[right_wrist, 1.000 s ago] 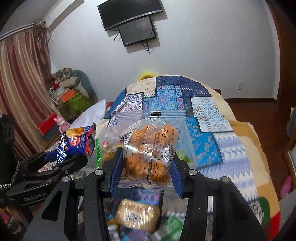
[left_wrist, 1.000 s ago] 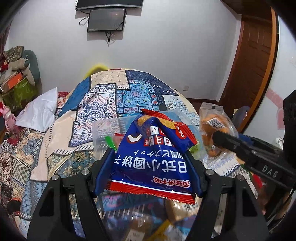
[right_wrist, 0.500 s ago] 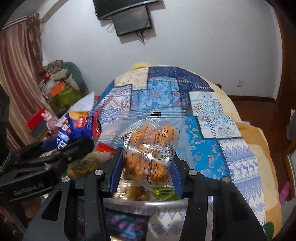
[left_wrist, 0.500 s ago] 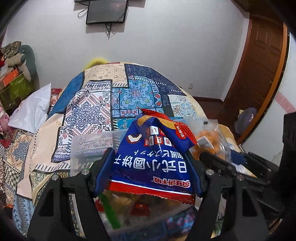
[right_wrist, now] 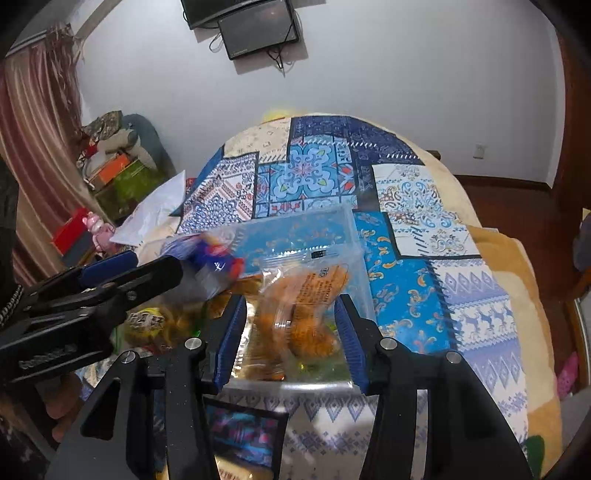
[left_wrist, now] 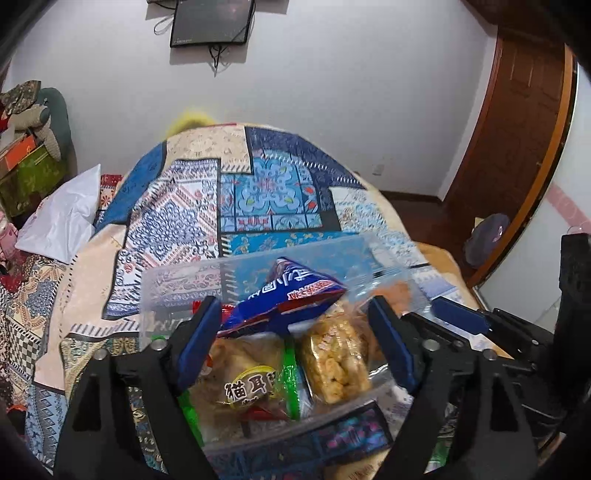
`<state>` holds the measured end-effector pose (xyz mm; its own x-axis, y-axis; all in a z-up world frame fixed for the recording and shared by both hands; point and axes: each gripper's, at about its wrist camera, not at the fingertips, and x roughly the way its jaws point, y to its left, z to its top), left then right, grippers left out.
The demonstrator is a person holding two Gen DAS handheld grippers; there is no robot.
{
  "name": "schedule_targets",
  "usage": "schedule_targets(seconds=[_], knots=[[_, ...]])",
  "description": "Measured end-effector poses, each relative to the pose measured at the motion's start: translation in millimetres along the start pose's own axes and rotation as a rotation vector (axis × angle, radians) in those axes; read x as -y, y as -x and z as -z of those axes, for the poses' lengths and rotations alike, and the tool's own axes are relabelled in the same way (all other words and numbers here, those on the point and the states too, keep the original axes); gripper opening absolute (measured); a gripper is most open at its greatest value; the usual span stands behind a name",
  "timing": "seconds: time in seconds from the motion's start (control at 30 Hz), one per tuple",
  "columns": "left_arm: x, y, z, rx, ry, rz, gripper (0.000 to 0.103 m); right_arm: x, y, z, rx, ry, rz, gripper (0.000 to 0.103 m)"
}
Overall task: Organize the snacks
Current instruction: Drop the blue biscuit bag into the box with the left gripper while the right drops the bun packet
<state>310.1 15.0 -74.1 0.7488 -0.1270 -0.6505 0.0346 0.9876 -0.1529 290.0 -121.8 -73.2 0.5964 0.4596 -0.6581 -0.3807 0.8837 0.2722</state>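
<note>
Room: white wall across the top of both views, dark screen (left_wrist: 212, 22) mounted at top centre, wooden door (left_wrist: 524, 122) at right of the left wrist view, striped curtain (right_wrist: 33, 155) at left of the right wrist view.
Bed: patchwork blanket (left_wrist: 266, 192) in blue, cream and navy, filling the middle of both views.
Clear bin (left_wrist: 177, 280): sits on the blanket, lower centre of both views; snack packets piled inside.
Blue snack bag (left_wrist: 284, 299): blurred, tilted, above the packets in the bin, lower centre of the left wrist view; near end close to the left pad, far from the right pad.
Left tool (left_wrist: 295, 343): jaws opening, pads spread wide, neither seen pressing the blue bag.
Orange snack packet (right_wrist: 306, 306): clear wrapper, orange pieces, blurred; between the pads at lower centre of the right wrist view, over the bin.
Right tool (right_wrist: 290, 343): jaws opening; gaps visible between both pads and the packet, no firm squeeze seen.
Other packets in bin: clear bag of golden puffed pieces (left_wrist: 336, 358), cream packet with yellow label (left_wrist: 247, 373), green-edged wrapper (left_wrist: 291, 380).
Surroundings: white plastic bag (left_wrist: 62, 218) on the blanket at mid left; stacked boxes and stuffed items (right_wrist: 114, 166) against the wall at left; pink toy (right_wrist: 98, 230) beside a red box.
</note>
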Motion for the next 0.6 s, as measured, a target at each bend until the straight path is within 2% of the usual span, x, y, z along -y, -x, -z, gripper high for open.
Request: schedule_targets(seconds=[0.13, 0.3, 0.6], knots=[[0, 28, 0, 0.023, -0.005, -0.012, 0.083, -4, 24, -2, 0.03, 0.01, 0.007, 0.048], [-5, 63, 15, 0.031, -0.013, -0.038, 0.084, -9, 61, 5, 0.072, 0.033, 0.019, 0.058], [-19, 97, 63, -0.034, -0.005, -0.077, 0.084, -22, 100, 46, 0.067, 0.072, 0.028, 0.058]])
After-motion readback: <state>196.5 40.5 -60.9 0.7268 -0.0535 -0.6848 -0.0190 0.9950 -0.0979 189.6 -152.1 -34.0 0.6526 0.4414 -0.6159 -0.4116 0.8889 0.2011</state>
